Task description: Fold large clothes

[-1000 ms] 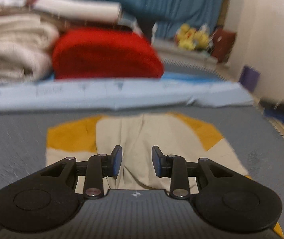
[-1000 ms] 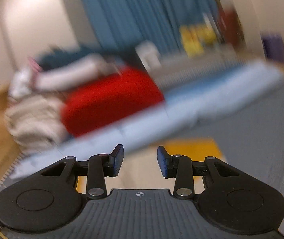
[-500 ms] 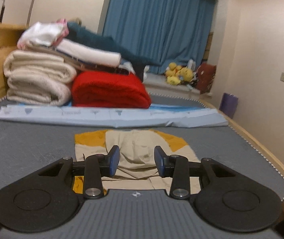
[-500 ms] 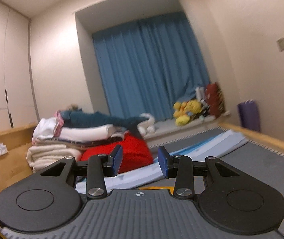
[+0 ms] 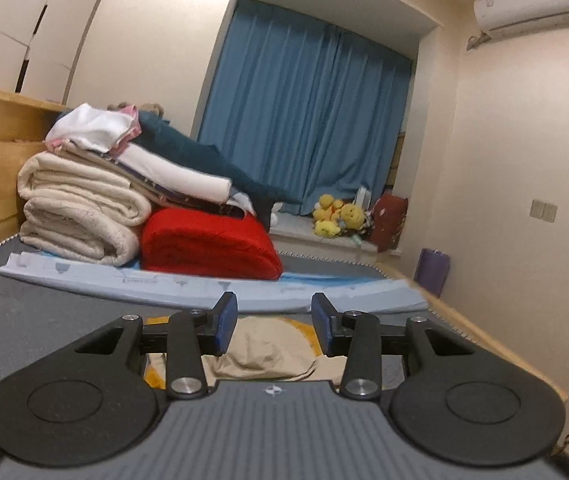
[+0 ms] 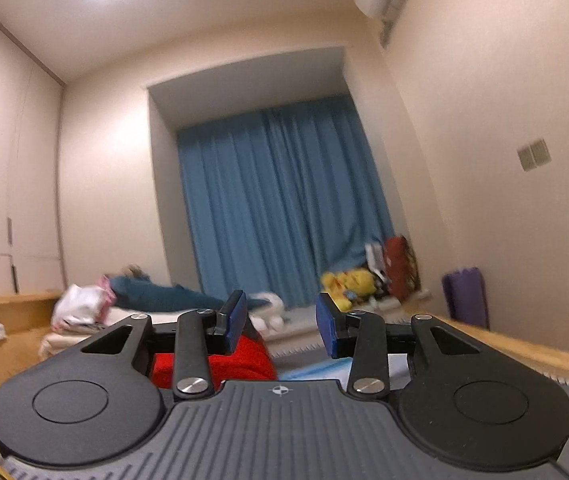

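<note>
Lying on the dark grey mat (image 5: 44, 320) just ahead of the left tongs (image 5: 274, 326), the beige and mustard garment (image 5: 268, 350) is the thing to fold. Only a bunched beige hump and a mustard edge show between and below the blue pads (image 5: 226, 322); the rest is hidden behind the tool's black body. The left tongs hang above it with their jaws parted and nothing between them. The right tongs (image 6: 280, 326) are likewise spread and empty, tilted up toward the blue curtain (image 6: 284, 208), so the garment does not appear in the right wrist view at all.

The cloth looks like thin, soft woven or jersey fabric: light, limp, and likely to sag and drag when lifted by one point. It should not slip much against the pads, but a shallow pinch could catch only the top layer of the rumpled part. A sensible hold is at an outer edge or corner, one in each tool and well apart, so the fabric stays taut while it is carried over. Which edge is a hem or a shoulder cannot be told from here.

Beyond the garment lie a pale blue folded sheet (image 5: 204, 286), a red blanket (image 5: 208, 248) and a stack of cream bedding (image 5: 80, 212).
</note>
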A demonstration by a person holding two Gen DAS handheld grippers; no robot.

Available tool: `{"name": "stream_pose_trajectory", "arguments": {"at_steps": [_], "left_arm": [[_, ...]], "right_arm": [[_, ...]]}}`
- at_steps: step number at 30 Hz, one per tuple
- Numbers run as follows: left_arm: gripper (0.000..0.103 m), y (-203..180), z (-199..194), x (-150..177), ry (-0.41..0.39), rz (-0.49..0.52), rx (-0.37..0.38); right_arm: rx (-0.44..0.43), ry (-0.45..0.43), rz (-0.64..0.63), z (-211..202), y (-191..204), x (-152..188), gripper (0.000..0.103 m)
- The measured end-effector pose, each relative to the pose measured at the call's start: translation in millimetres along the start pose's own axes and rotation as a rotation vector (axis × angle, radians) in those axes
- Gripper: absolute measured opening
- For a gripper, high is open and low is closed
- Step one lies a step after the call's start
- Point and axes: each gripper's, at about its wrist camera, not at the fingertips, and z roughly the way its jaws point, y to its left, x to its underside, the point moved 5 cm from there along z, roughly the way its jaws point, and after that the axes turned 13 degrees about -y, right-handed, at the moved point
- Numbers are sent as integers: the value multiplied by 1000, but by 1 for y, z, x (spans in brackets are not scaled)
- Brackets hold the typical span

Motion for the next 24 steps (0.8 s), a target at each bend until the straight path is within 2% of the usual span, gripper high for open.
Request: {"name": "stream_pose_trajectory", "arguments": {"at_steps": [5, 8, 9, 12, 13, 14, 16, 19, 24], "left_arm": [[45, 42, 40, 87, 142, -33, -141], [45, 68, 53, 154, 251, -47, -232], [45, 77, 54, 180, 304, -48, -260], [44, 110, 69, 238, 549, -76, -372], [44, 120, 73, 249, 606, -112, -381], [43, 129, 74, 255, 627, -138, -397], [44, 144, 74, 263, 645, -161, -449], [45, 158, 76, 274, 688, -202, -474], [47, 159, 76, 288, 753, -143, -494]], "right_arm": [[106, 152, 12, 25, -34, 85, 40], [146, 336, 4, 43, -54, 163, 40], [155, 392, 0, 49, -57, 187, 40], [200, 588, -40, 56, -71, 261, 40], [215, 659, -50, 61, -69, 279, 40], [208, 701, -55, 65, -70, 293, 40], [201, 767, -91, 73, -64, 320, 40], [230, 871, -138, 81, -66, 351, 40], [272, 998, -156, 78, -70, 385, 40]]}}
